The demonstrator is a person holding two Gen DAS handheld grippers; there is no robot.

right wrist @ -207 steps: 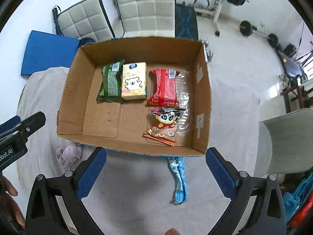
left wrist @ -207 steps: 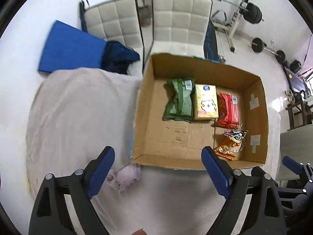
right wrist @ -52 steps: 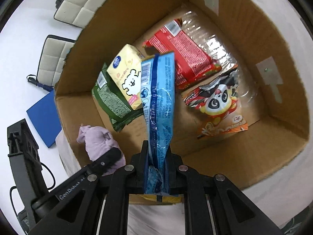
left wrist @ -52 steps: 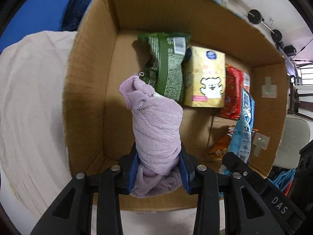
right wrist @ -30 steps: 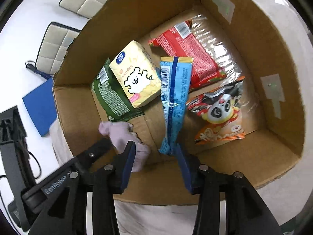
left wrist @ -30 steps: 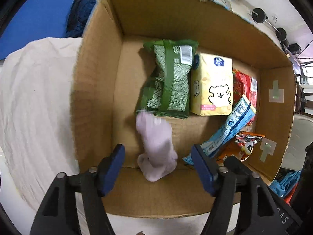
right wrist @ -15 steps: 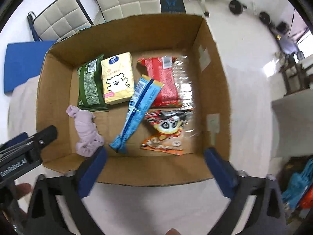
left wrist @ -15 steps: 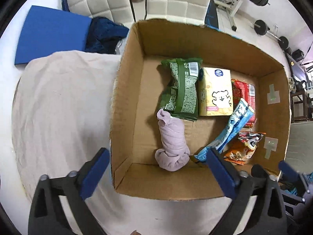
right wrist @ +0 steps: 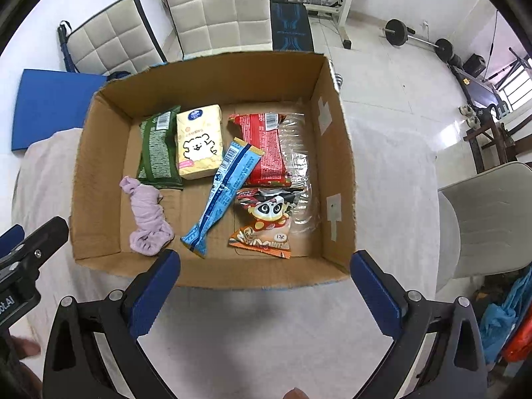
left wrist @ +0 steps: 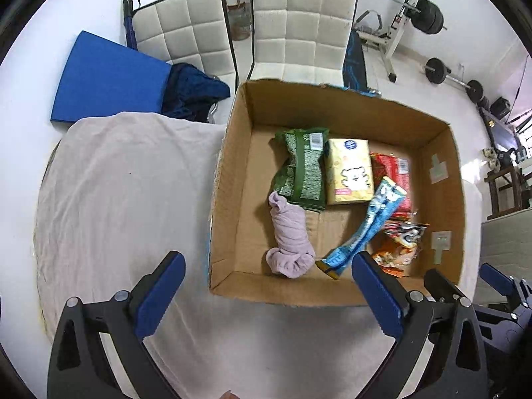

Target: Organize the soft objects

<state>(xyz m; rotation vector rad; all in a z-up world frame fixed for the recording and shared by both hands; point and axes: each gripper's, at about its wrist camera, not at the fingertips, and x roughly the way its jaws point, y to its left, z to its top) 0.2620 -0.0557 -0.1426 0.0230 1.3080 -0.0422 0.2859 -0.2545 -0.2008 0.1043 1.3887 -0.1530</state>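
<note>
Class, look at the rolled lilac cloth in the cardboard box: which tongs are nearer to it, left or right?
Left. The left tongs hang open just outside the near wall, straight in front of the lilac cloth. The right tongs, also open, sit further along that wall, toward the panda packet.

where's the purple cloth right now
The purple cloth lies inside the cardboard box, near its front-left corner in the right wrist view, just below the green packet and left of the blue packet.

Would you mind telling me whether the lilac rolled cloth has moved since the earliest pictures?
Yes. The lilac rolled cloth went from the sheet outside the cardboard box to inside, by the green packet.
</note>
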